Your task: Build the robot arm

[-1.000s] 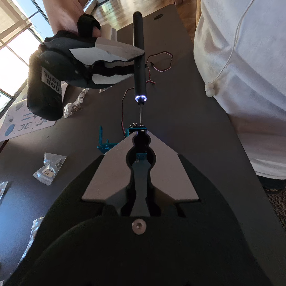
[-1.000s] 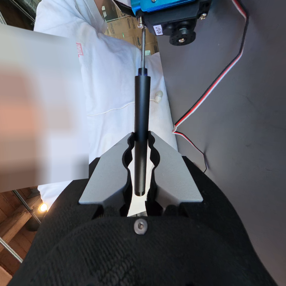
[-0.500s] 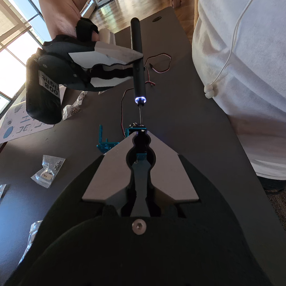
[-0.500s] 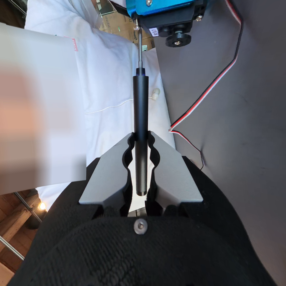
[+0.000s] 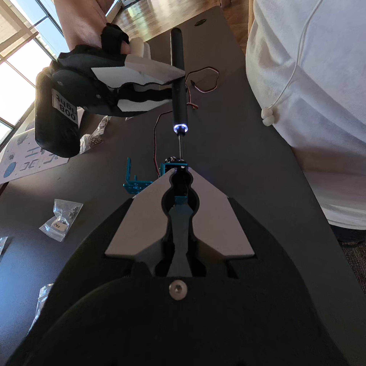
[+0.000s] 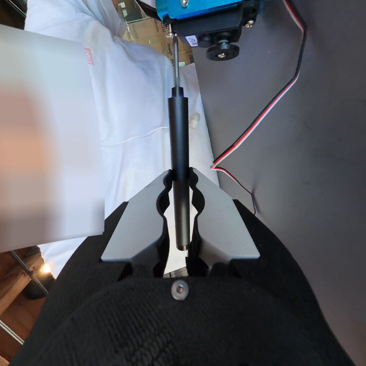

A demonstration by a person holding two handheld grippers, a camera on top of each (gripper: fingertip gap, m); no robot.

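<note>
My right gripper (image 6: 179,170) is shut on a black electric screwdriver (image 6: 178,142). The driver also shows in the left wrist view (image 5: 178,85), upright, with a lit ring at its lower end. Its bit (image 6: 175,59) meets a screw on a blue metal bracket (image 6: 200,9) that carries a black servo (image 6: 217,37). My left gripper (image 5: 180,169) is shut on that bracket and servo (image 5: 174,165), holding it on the dark table (image 5: 237,158). The right gripper (image 5: 174,83) shows above it in the left wrist view.
A red, white and black servo wire (image 6: 267,111) runs over the table. Small plastic bags of screws (image 5: 60,219) and a printed sheet (image 5: 29,158) lie to the left. A person in a white shirt (image 5: 307,99) stands at the table's right edge. The tips of one gripper are about 11 centimetres away from the tips of the other.
The right gripper and screwdriver have shifted slightly, and in the right wrist view the bracket and servo look closer and further right. The left gripper holds still.
</note>
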